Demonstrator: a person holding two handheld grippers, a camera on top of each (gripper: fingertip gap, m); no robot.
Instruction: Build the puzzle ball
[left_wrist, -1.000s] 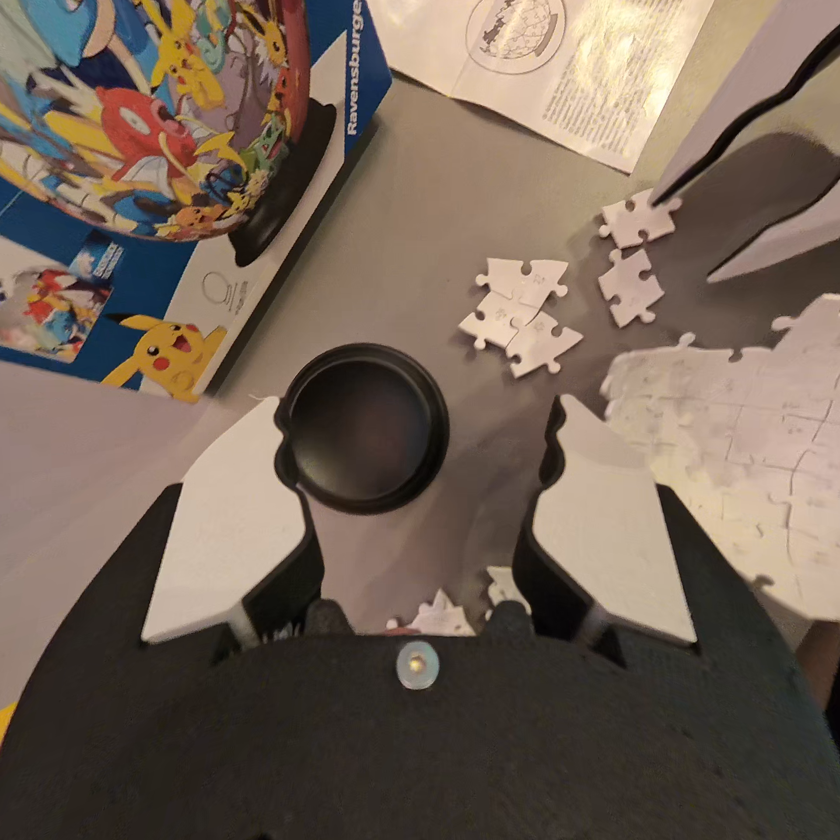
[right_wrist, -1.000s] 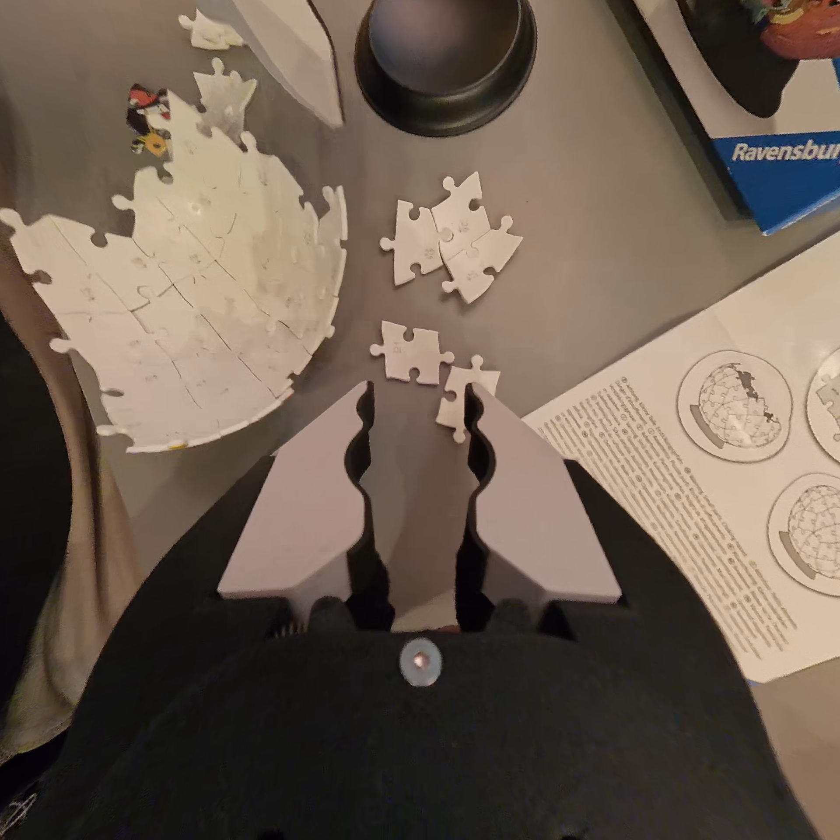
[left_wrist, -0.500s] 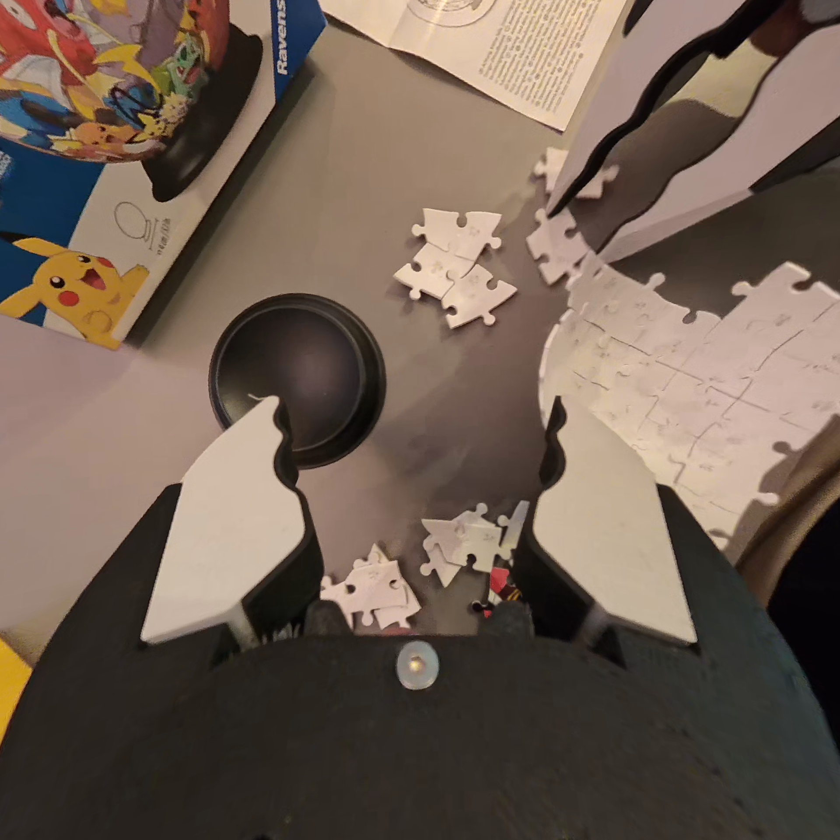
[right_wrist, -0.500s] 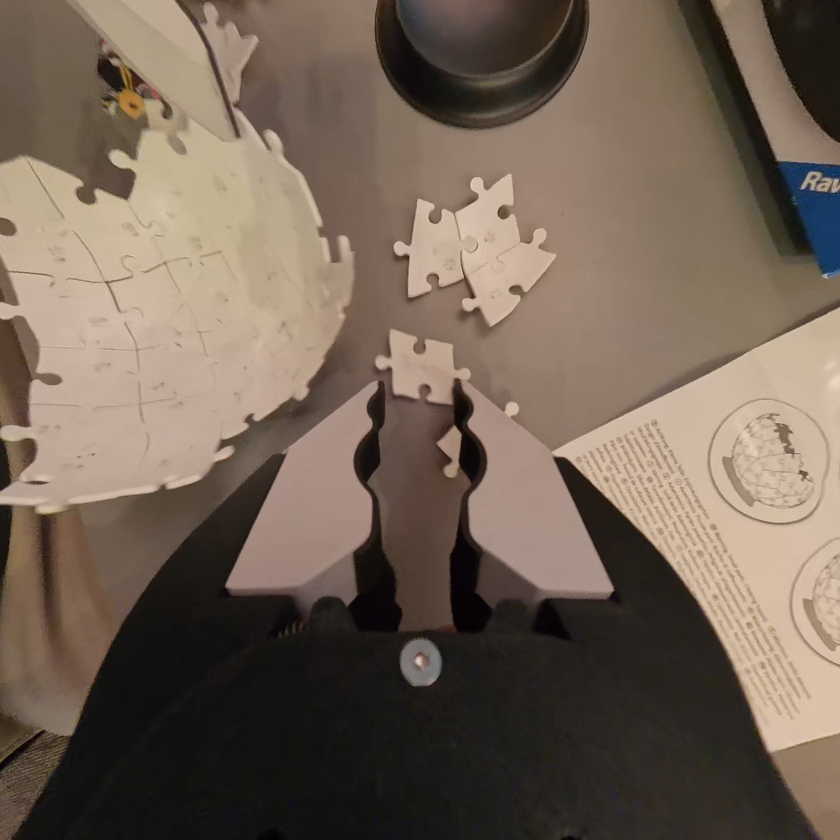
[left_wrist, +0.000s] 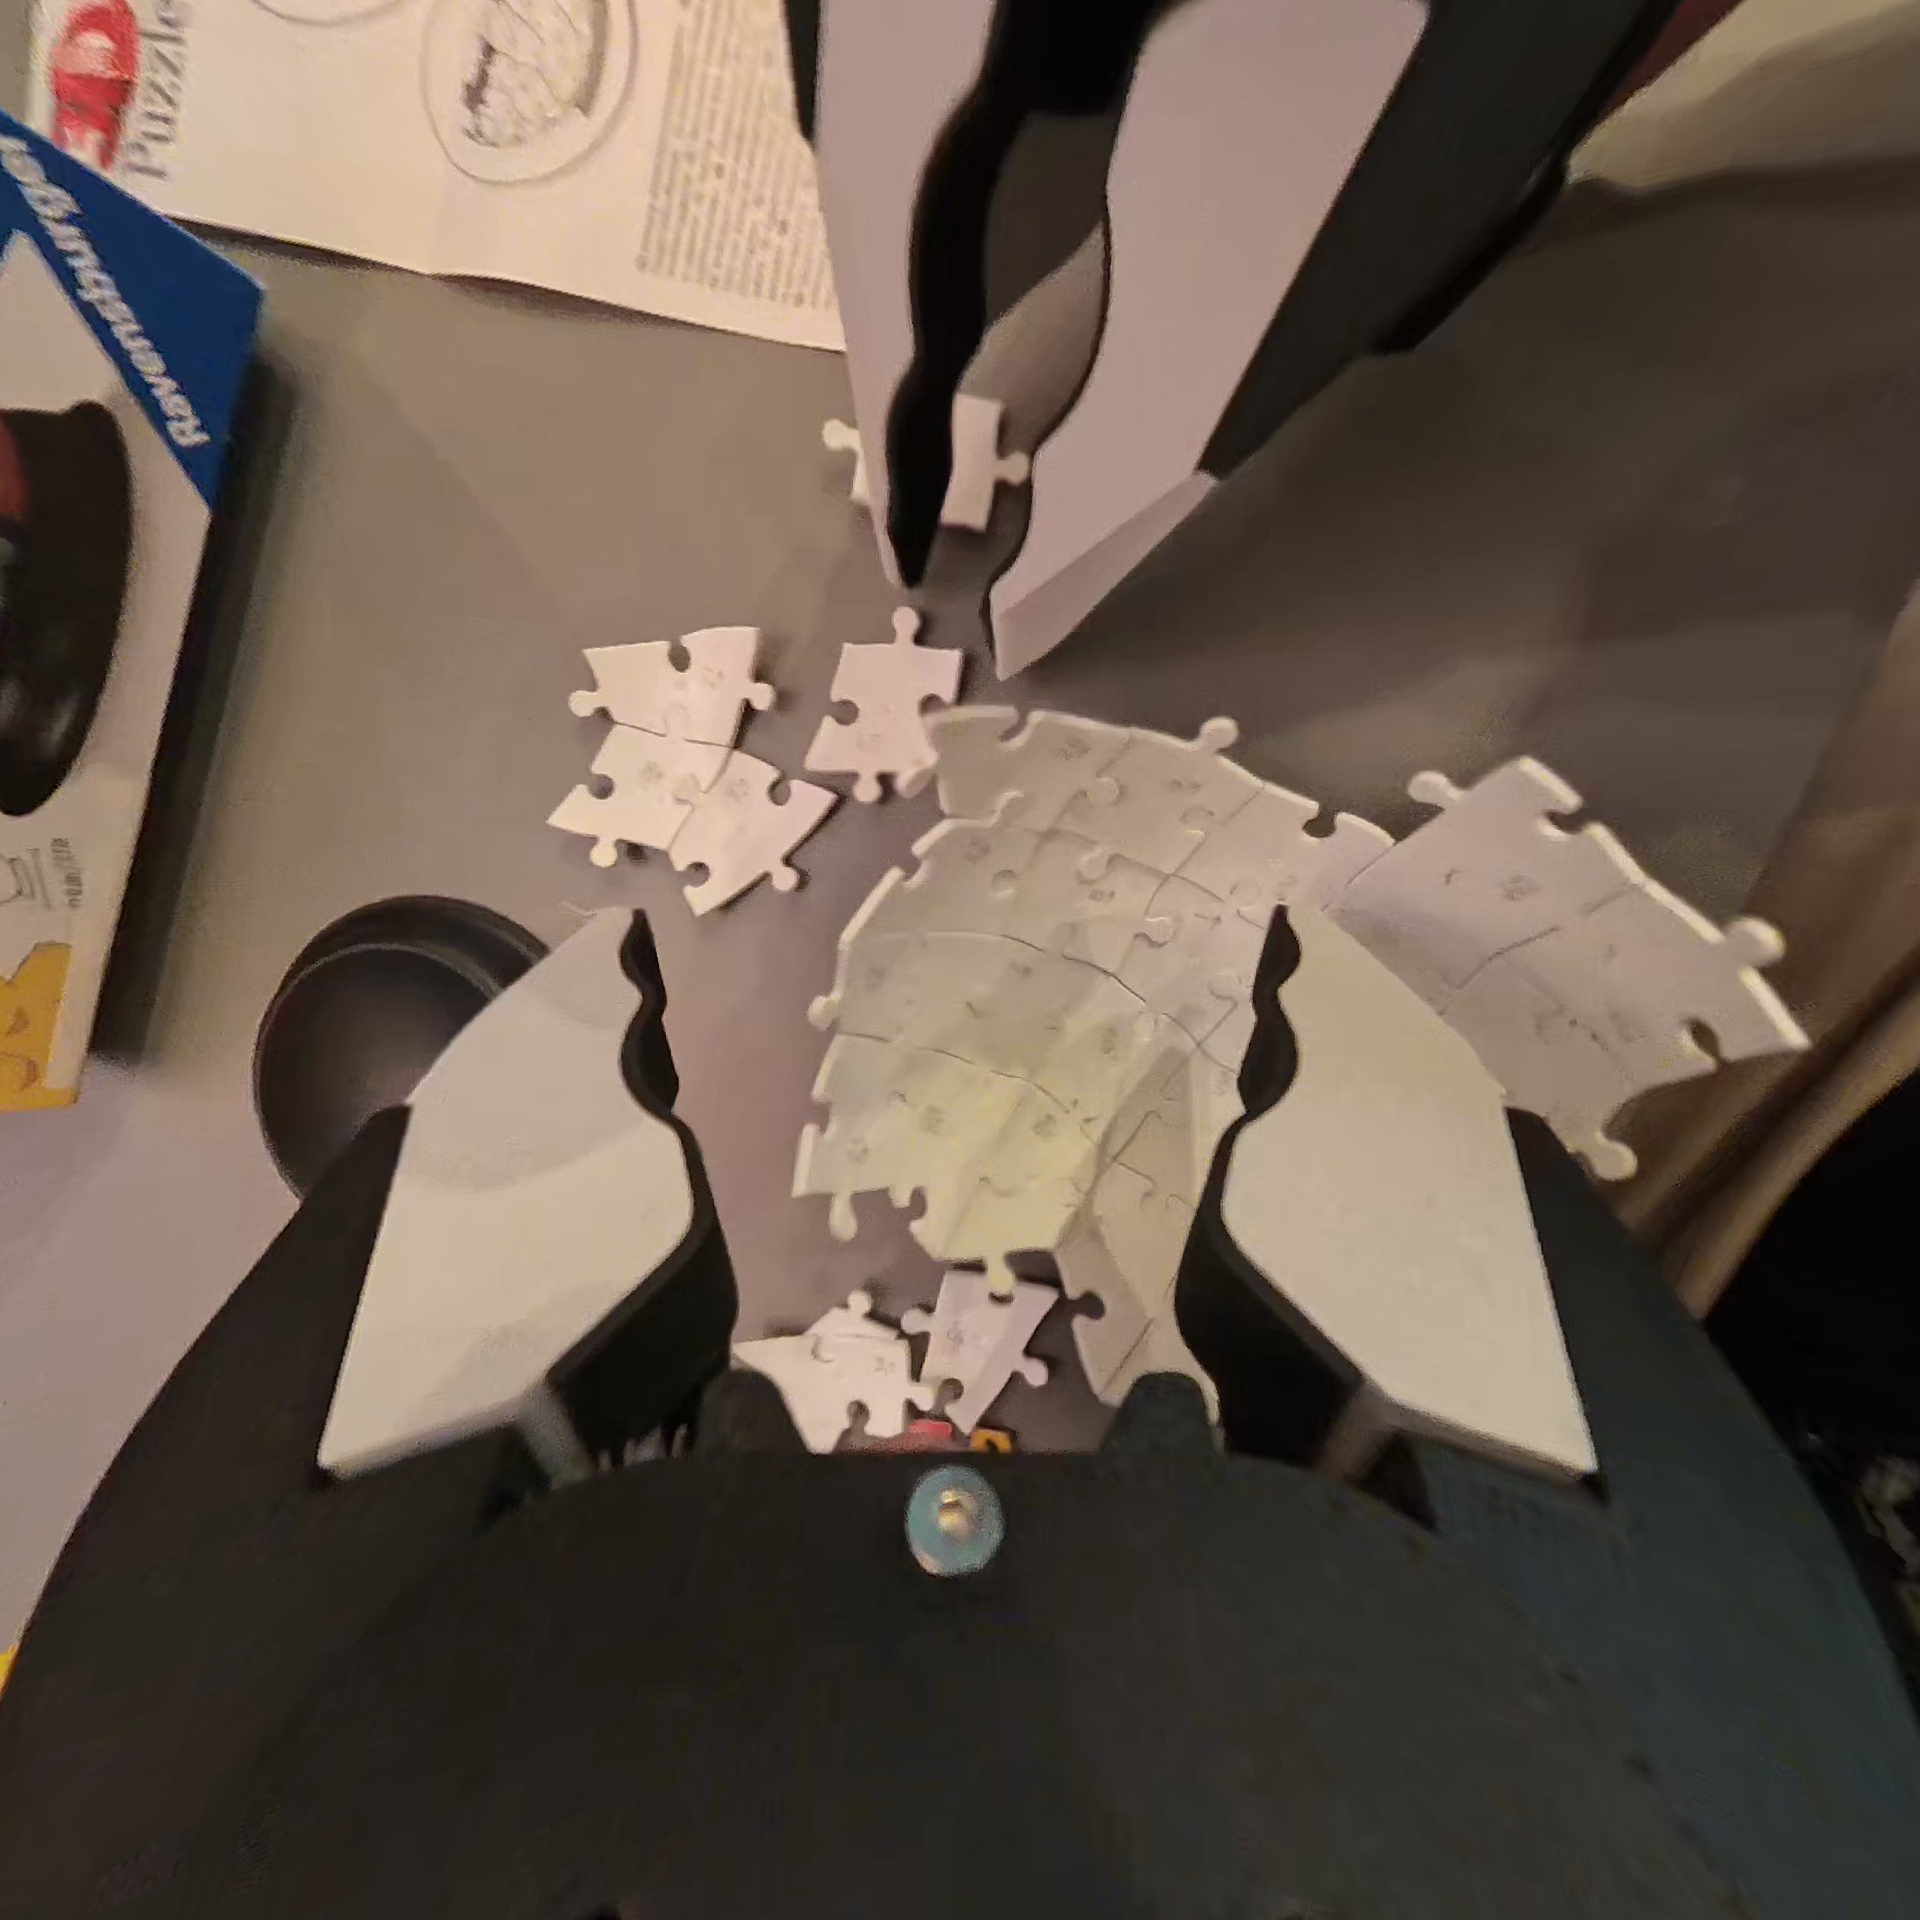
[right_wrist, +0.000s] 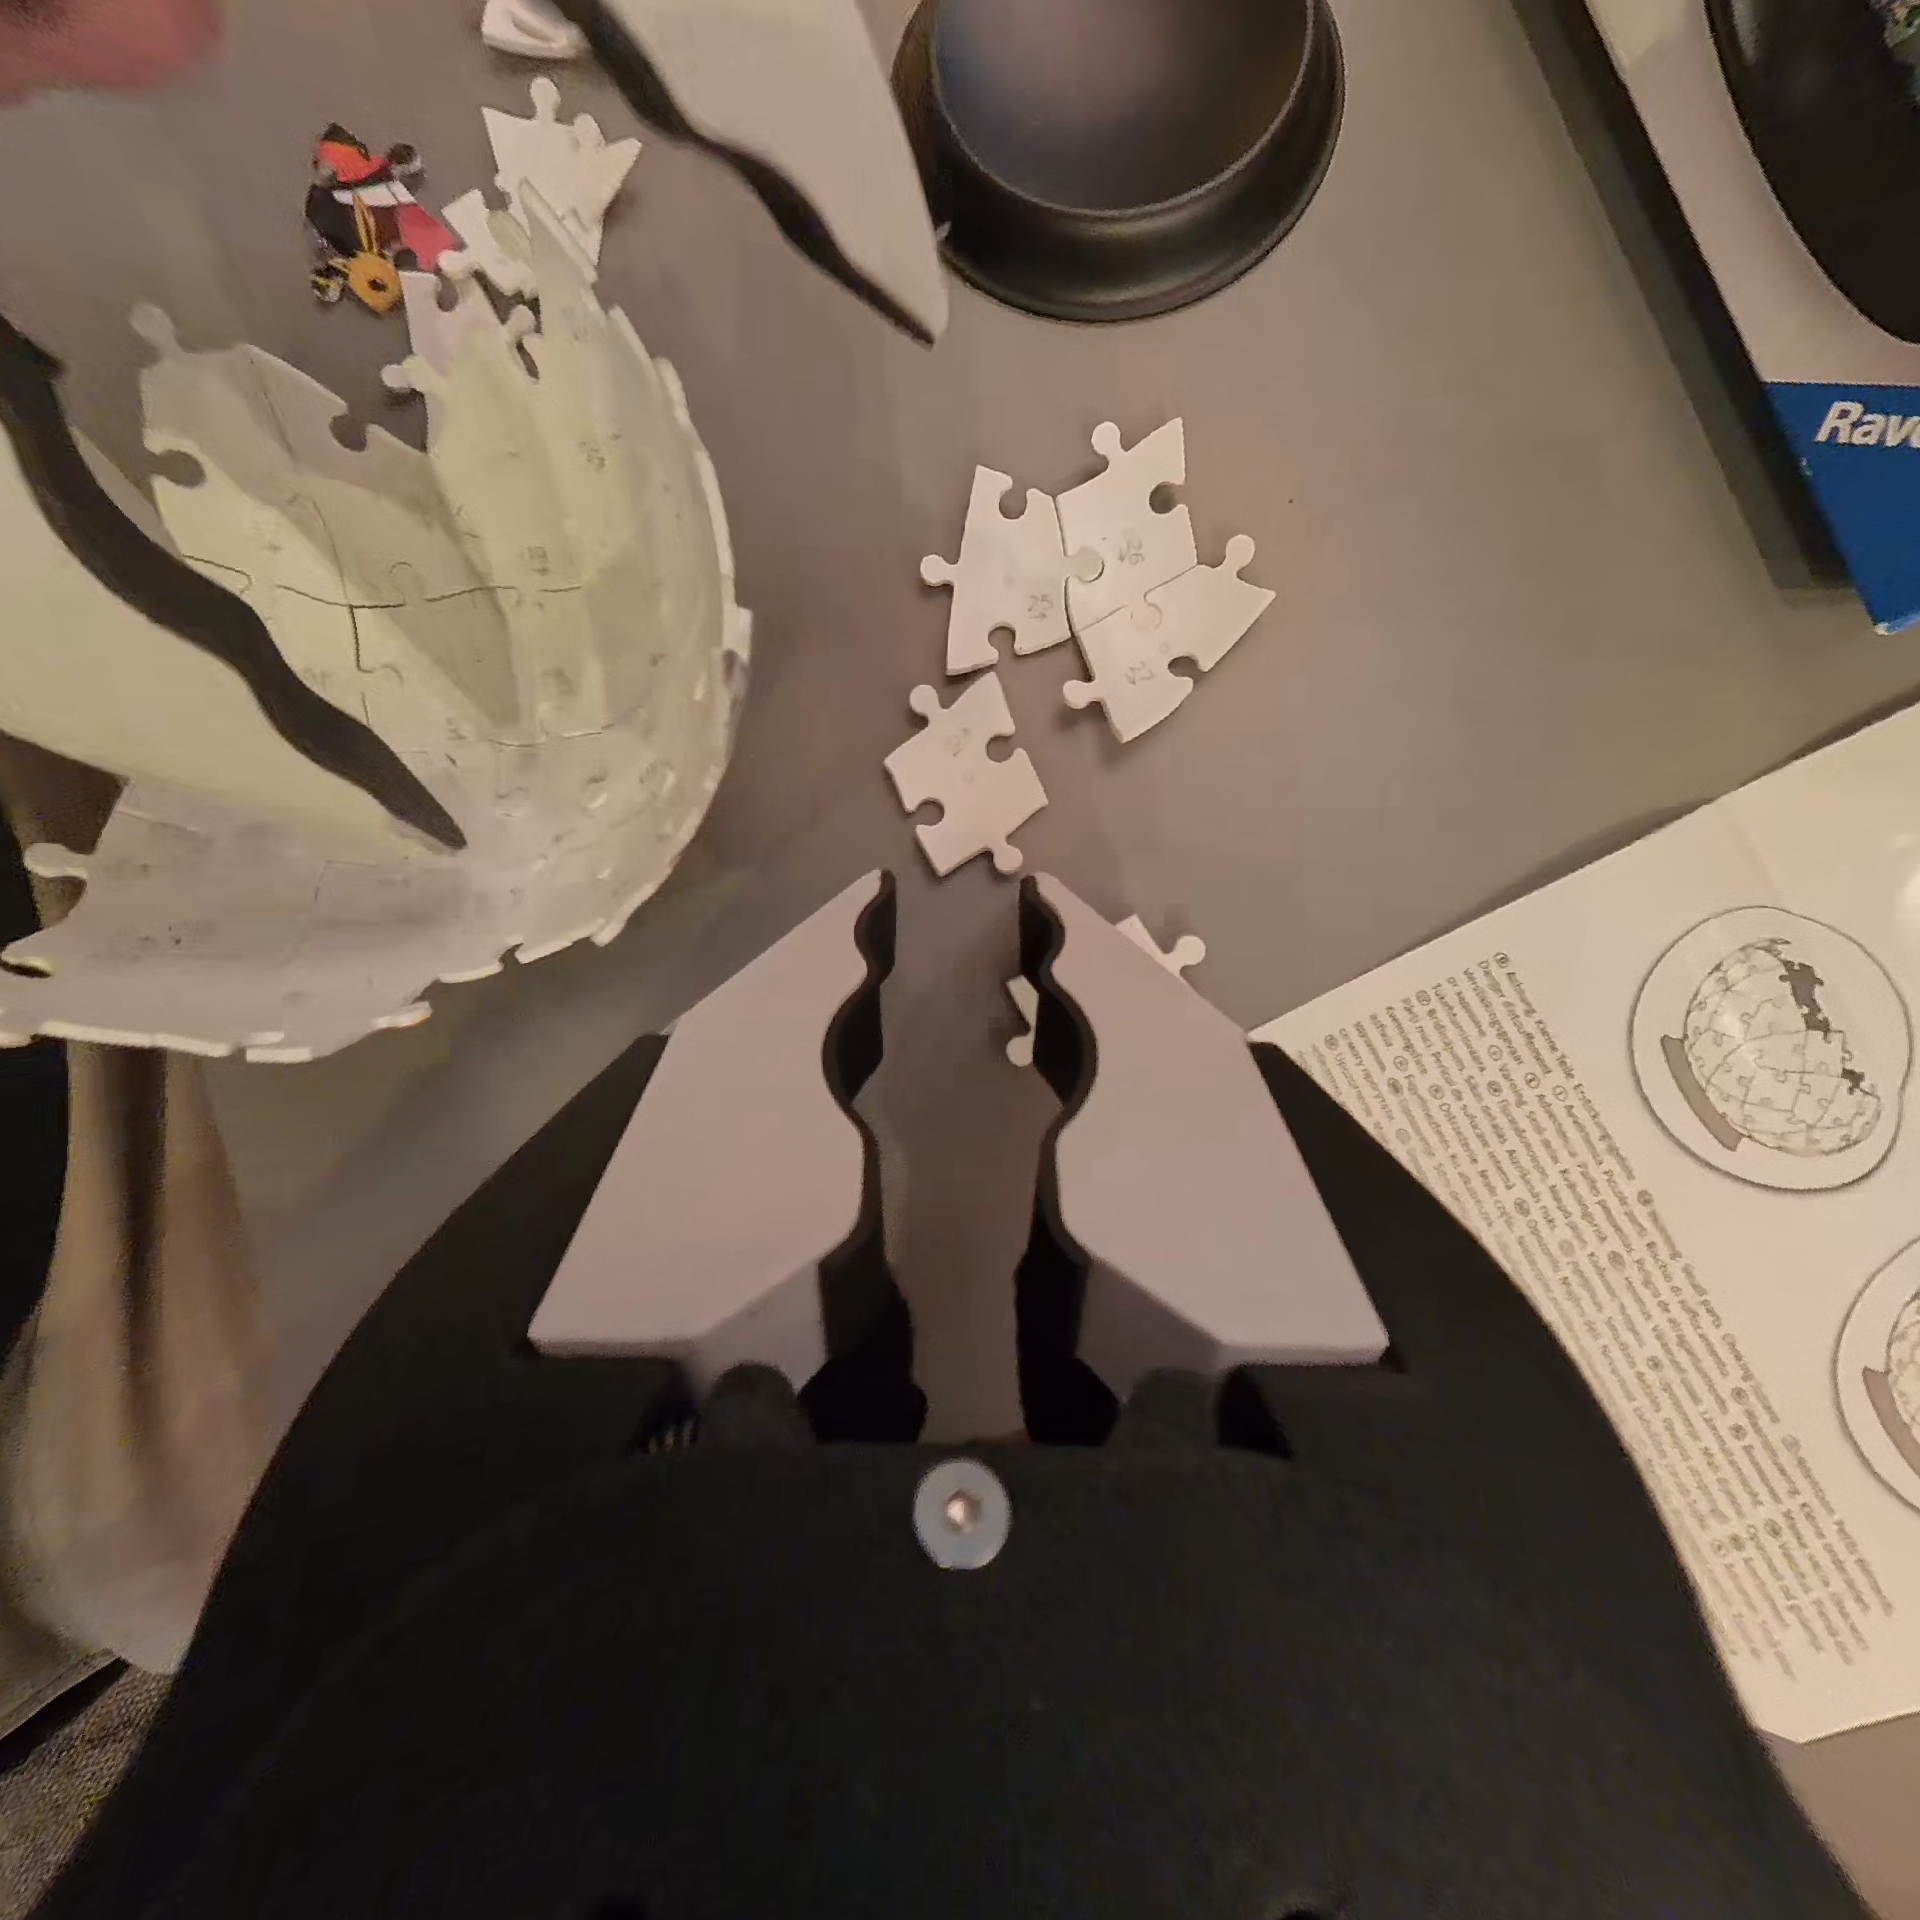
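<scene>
L gripper (left_wrist: 951, 925): white fingers wide apart, straddling curved white shell of joined puzzle pieces (left_wrist: 1049, 997), frame centre, pieces blank side up. R gripper (right_wrist: 956, 883): narrow gap, nothing held; single white piece (right_wrist: 961, 774) just past tips. Only R view shows colourful face-up piece (right_wrist: 364, 223), upper left. Second loose piece (right_wrist: 1164, 945) mostly hidden under R finger. Black round stand (right_wrist: 1122, 156) cut by top edge; blue box (right_wrist: 1839, 447) cropped at right edge. L view blurred.

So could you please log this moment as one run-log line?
left gripper: open over puzzle shell | right gripper: open near single piece | nothing held
</scene>
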